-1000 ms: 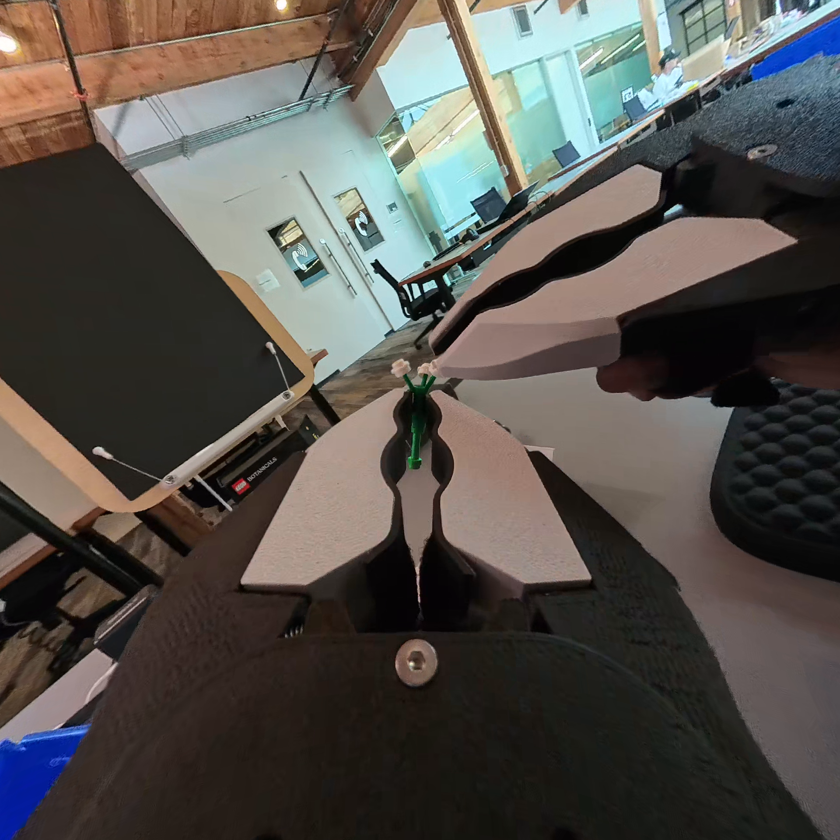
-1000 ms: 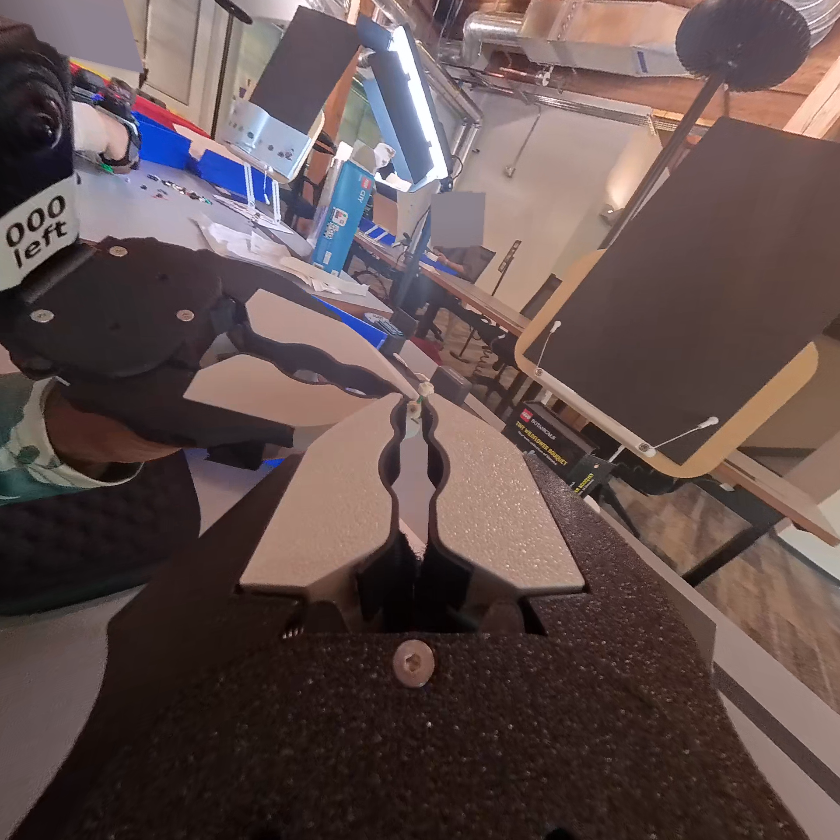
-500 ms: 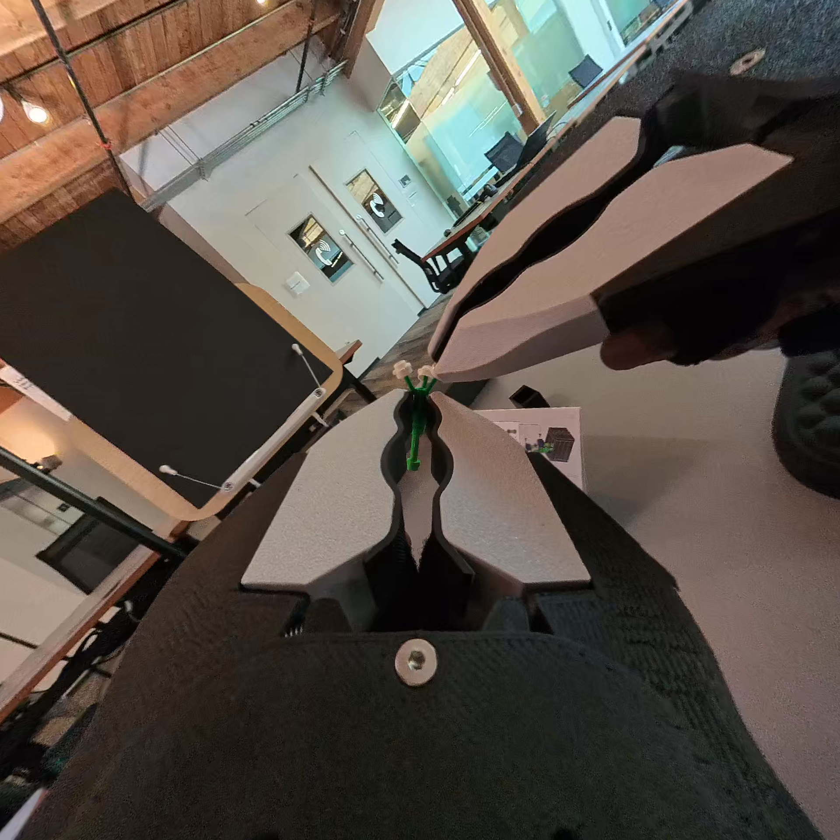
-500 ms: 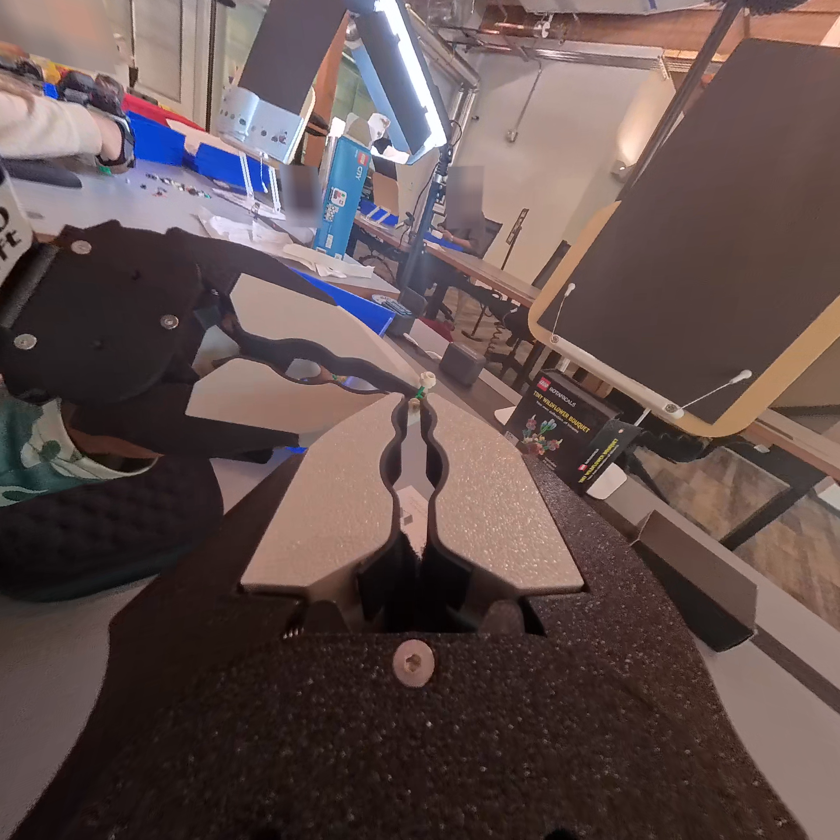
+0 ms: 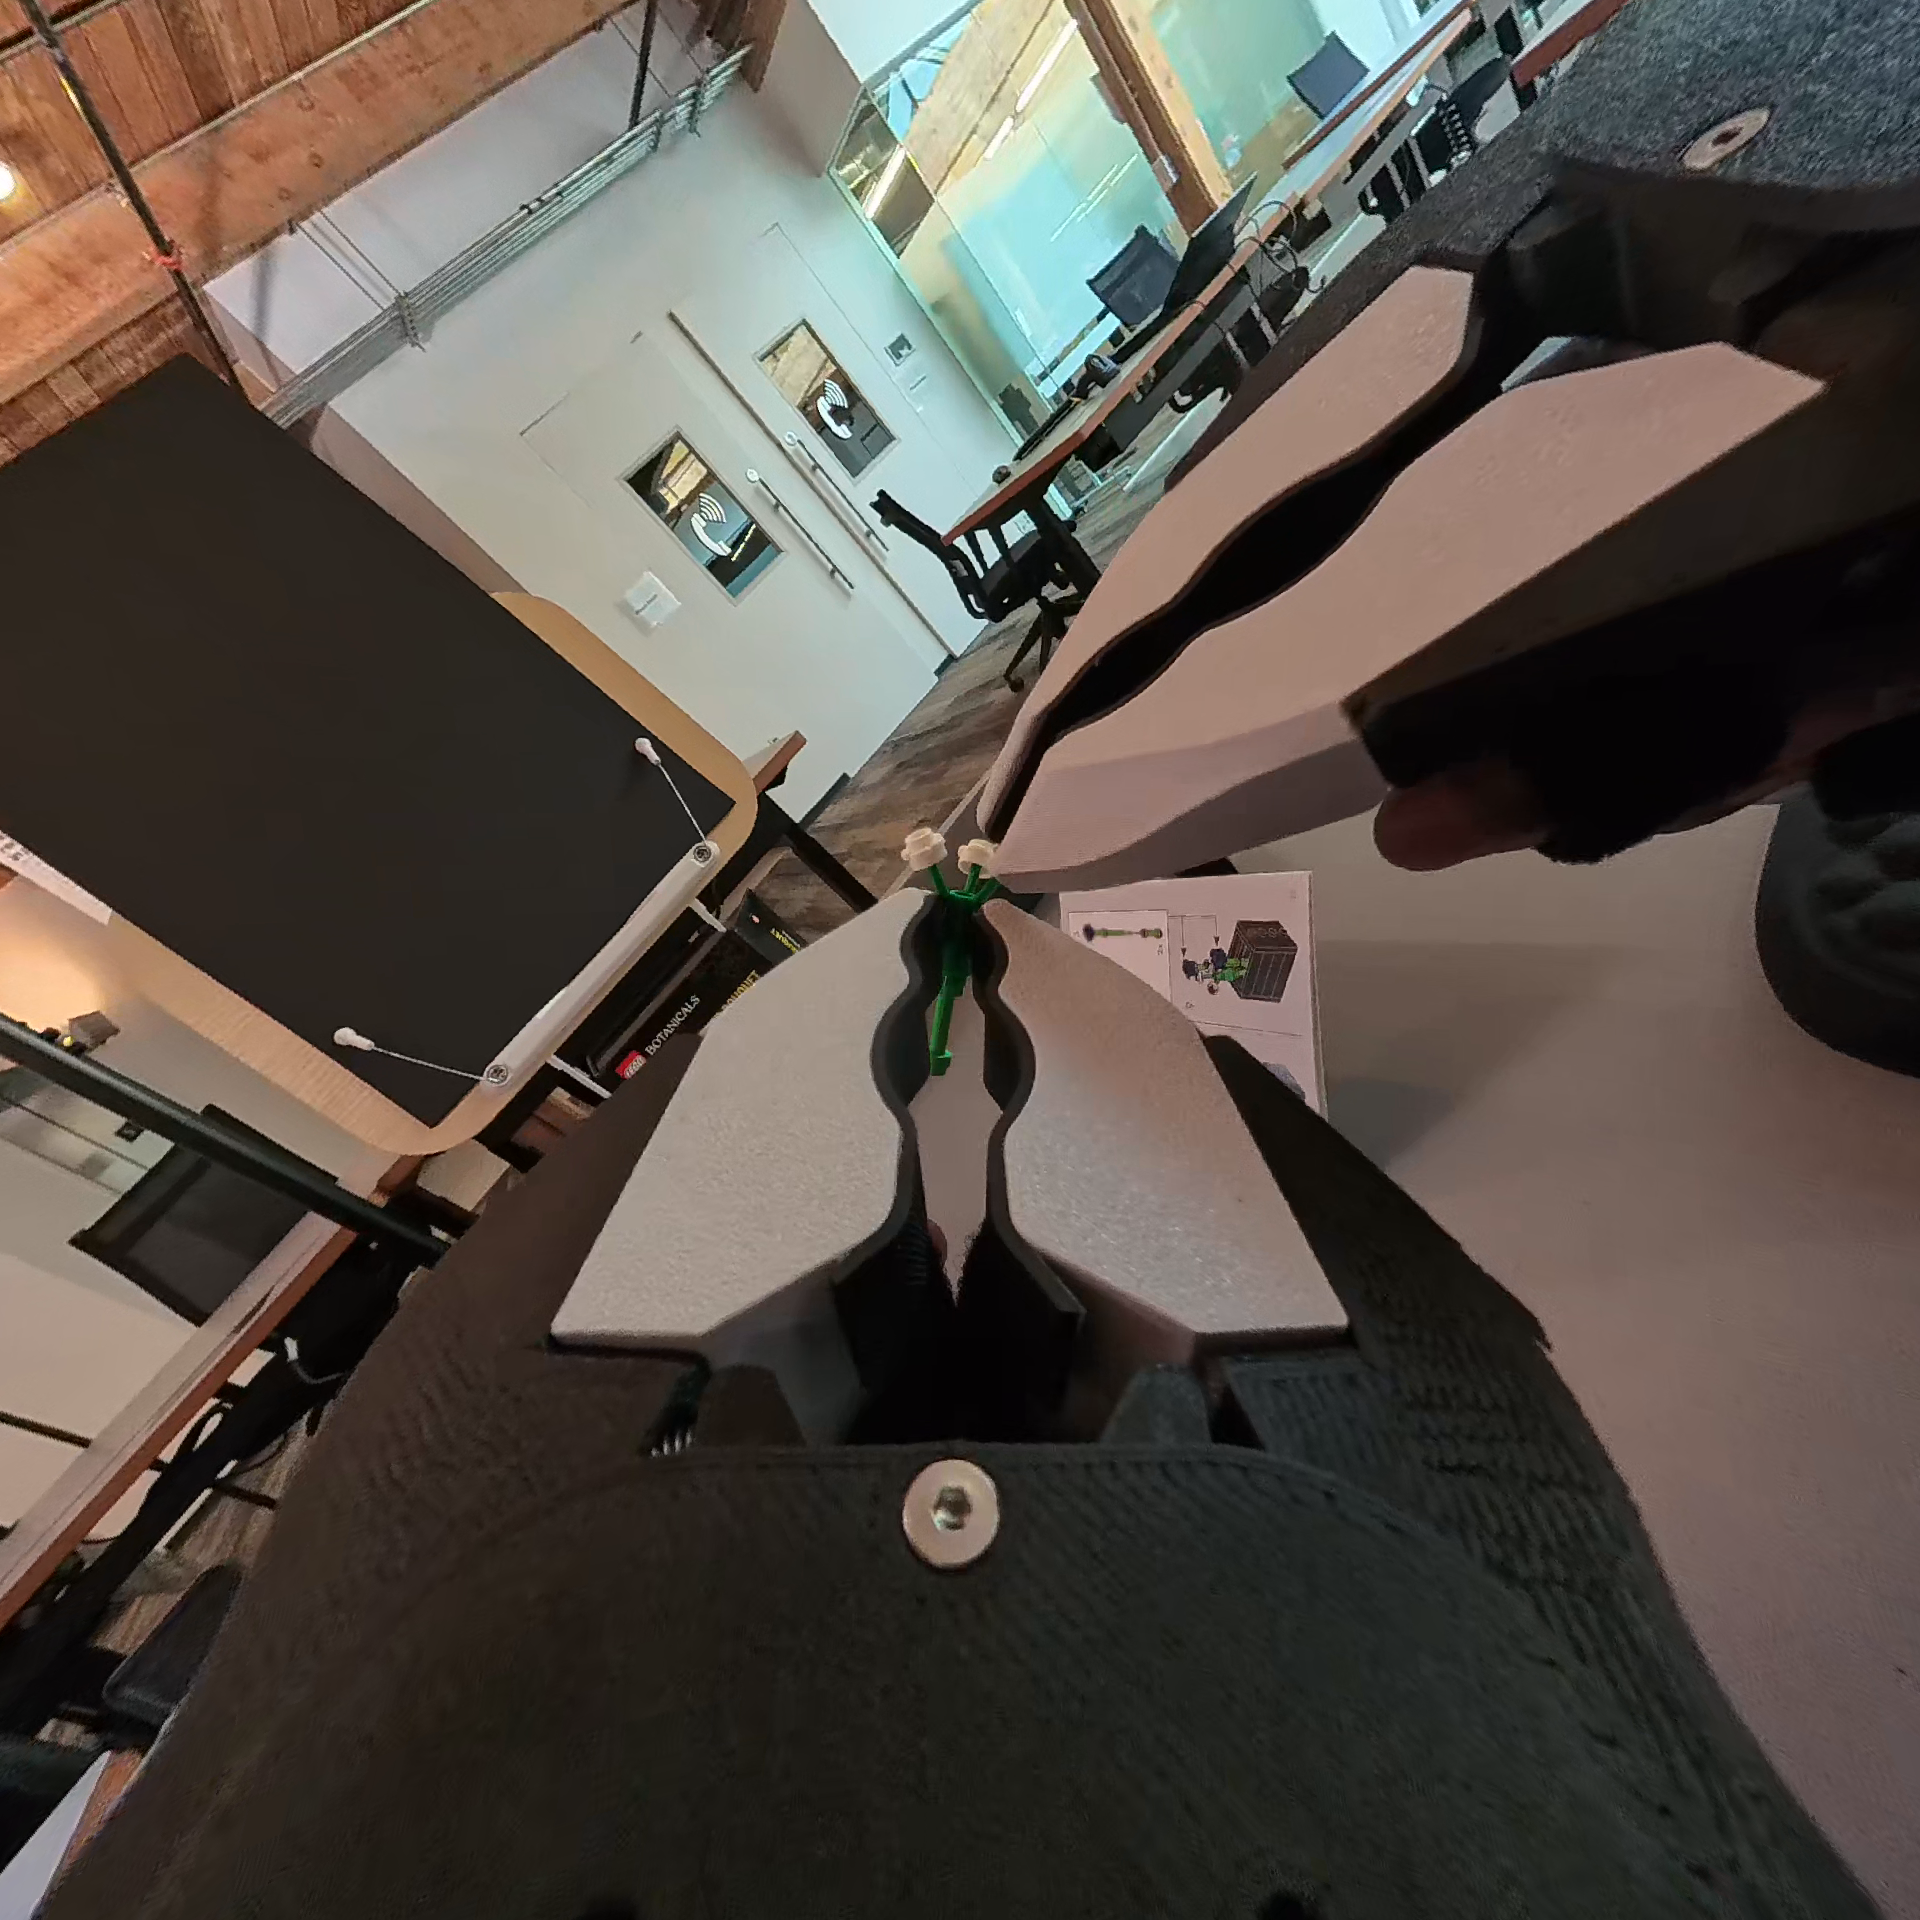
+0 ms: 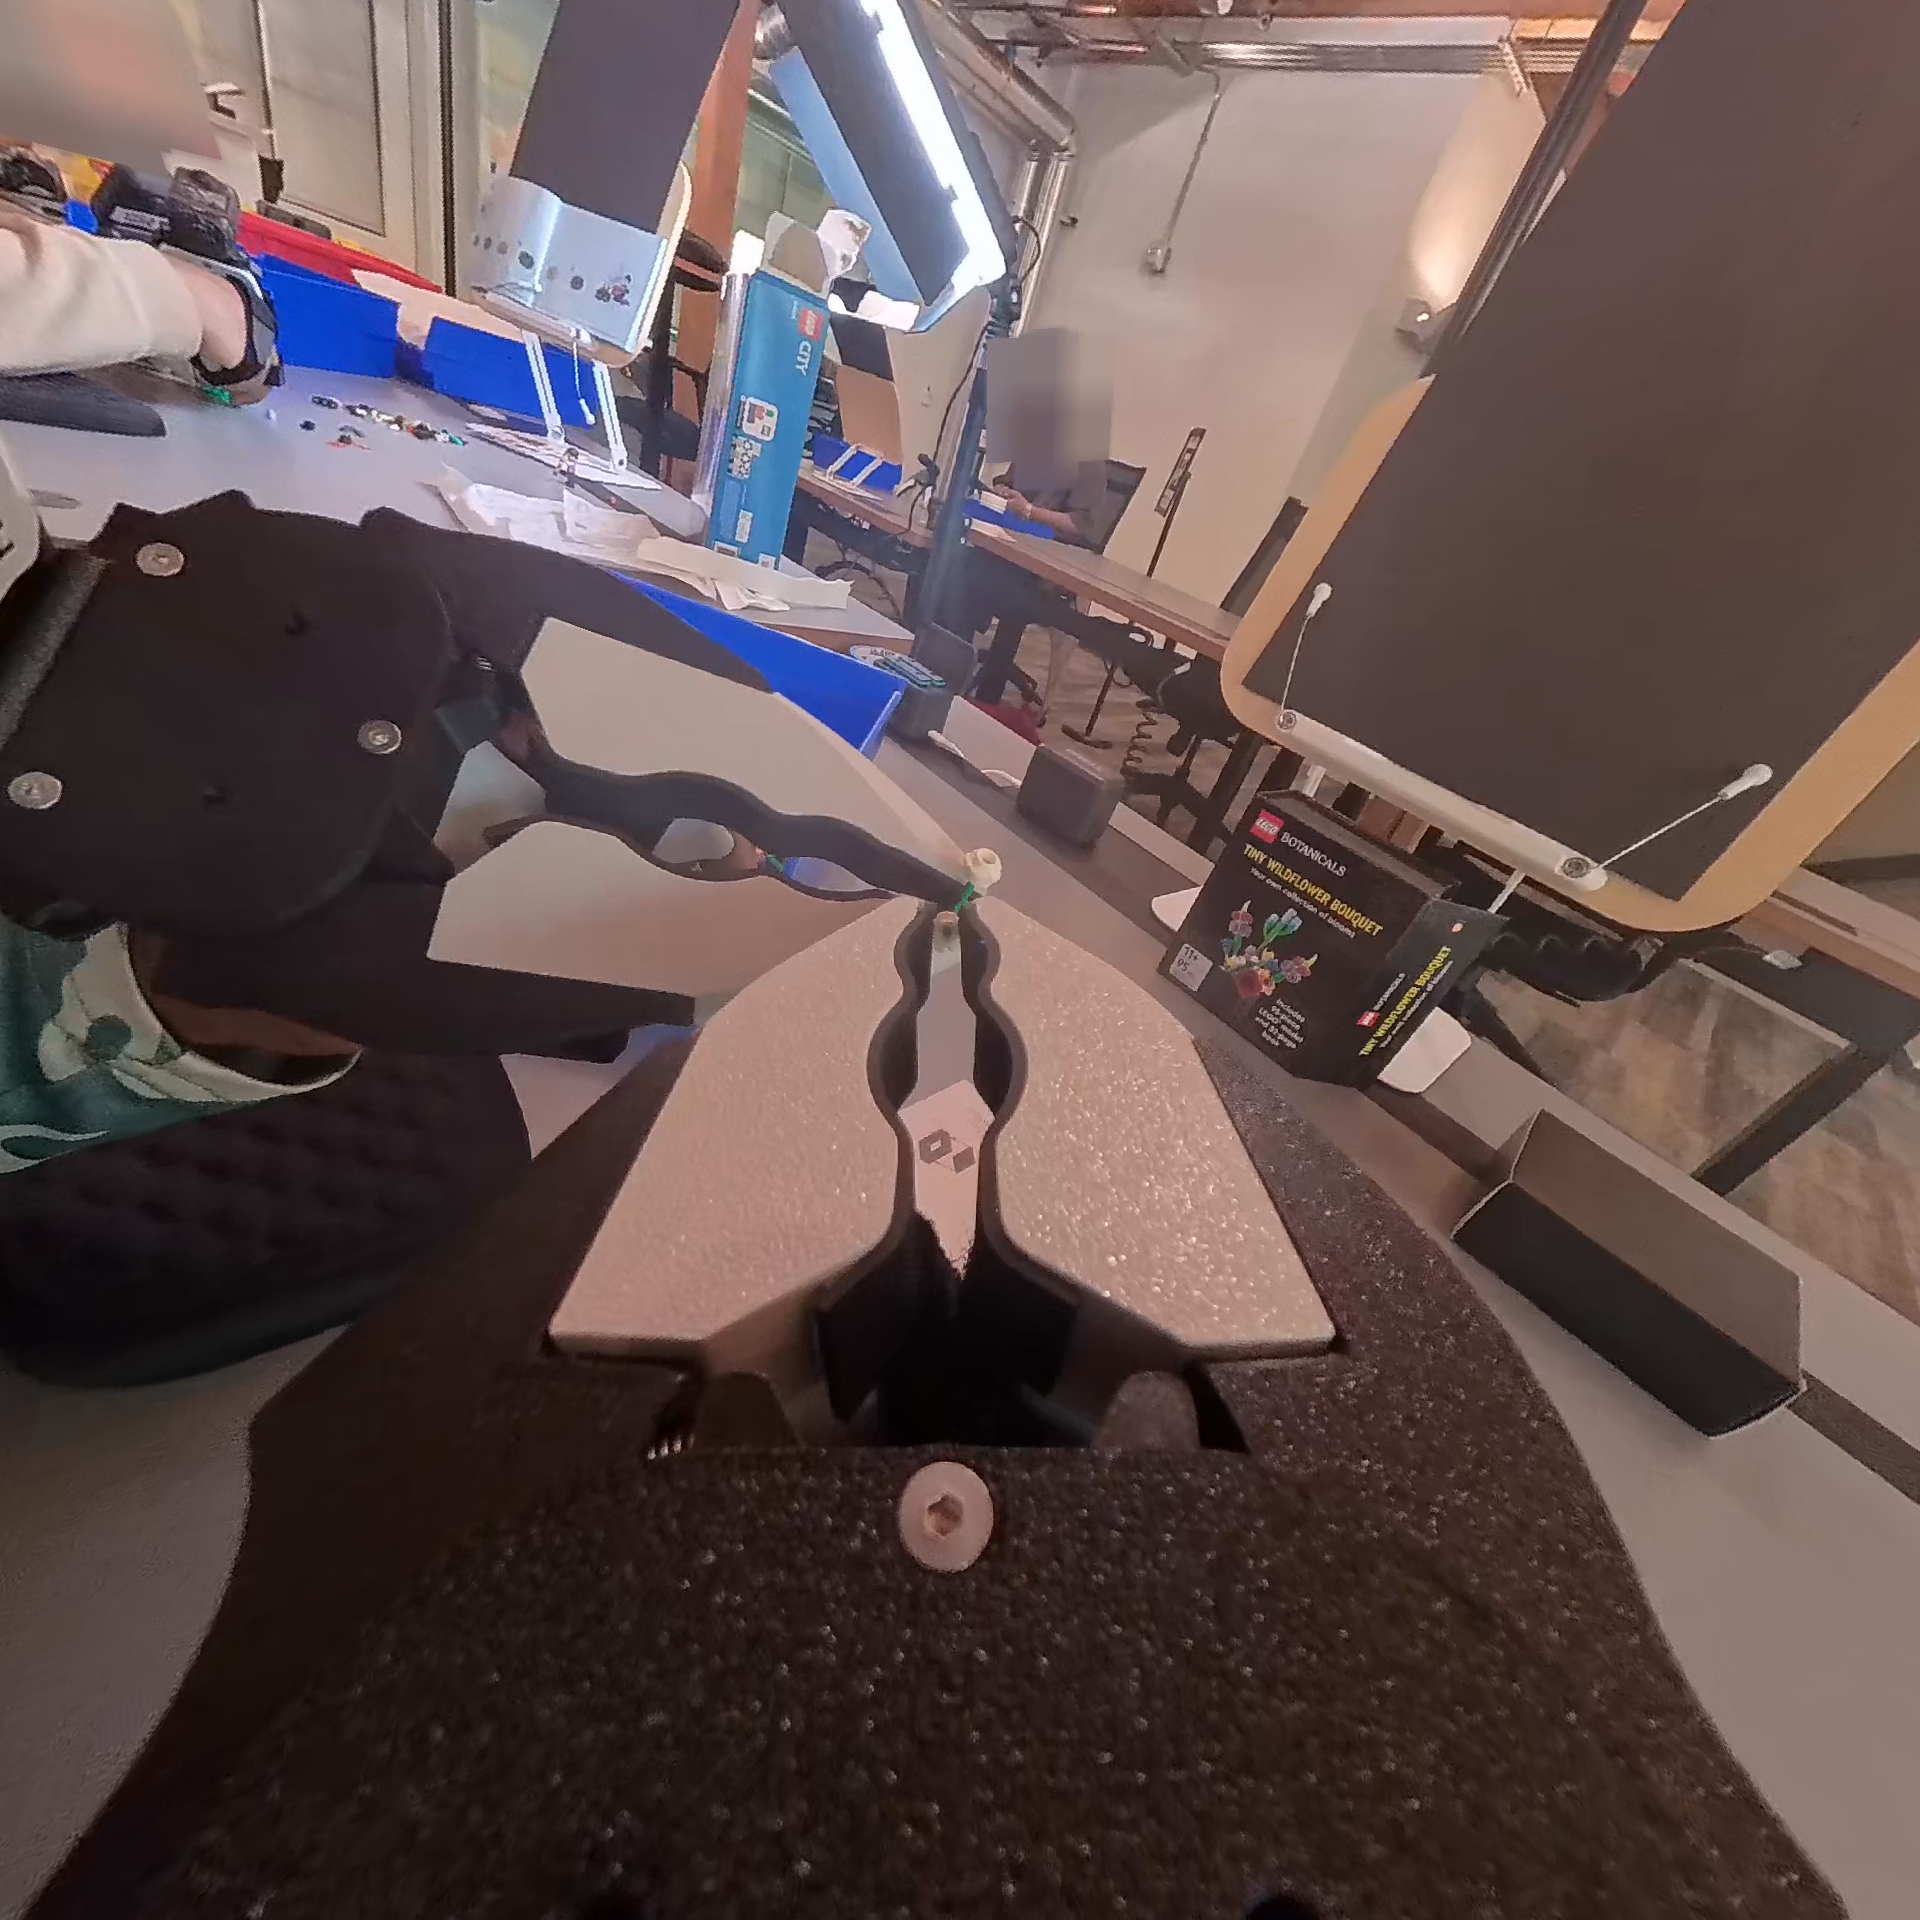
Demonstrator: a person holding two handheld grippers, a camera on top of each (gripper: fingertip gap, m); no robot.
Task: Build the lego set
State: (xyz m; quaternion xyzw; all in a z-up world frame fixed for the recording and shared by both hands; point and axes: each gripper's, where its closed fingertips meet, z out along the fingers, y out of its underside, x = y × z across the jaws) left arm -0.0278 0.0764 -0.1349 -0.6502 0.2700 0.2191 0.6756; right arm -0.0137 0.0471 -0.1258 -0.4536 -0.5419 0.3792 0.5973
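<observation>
Lego stem (image 5: pixel 948 982), a thin green sprig, stands pinched between the tips of the left tool (image 5: pixel 951 914), held up off the bench (image 5: pixel 1558 1195); two small white flower studs (image 5: pixel 921 847) crown its forked top, one of them touching the tip of the right tool (image 5: pixel 997 842); in its own view the right tool (image 6: pixel 948 920) is pressed nearly together on a small pale piece (image 6: pixel 945 928), though I cannot tell how firmly. I judge the stem featherlight, slick and springy, and its thin prongs likely to bend or pop loose under side load; the sound hold is low on the shaft, leaving the prongs free, and any push should run straight down a prong. An instruction booklet (image 5: pixel 1236 956) lies on the bench behind; a black set box (image 6: pixel 1320 956) with printed branding and a flower picture stands at the bench edge; a tall blue box (image 6: pixel 764 416) with printing stands farther off.
</observation>
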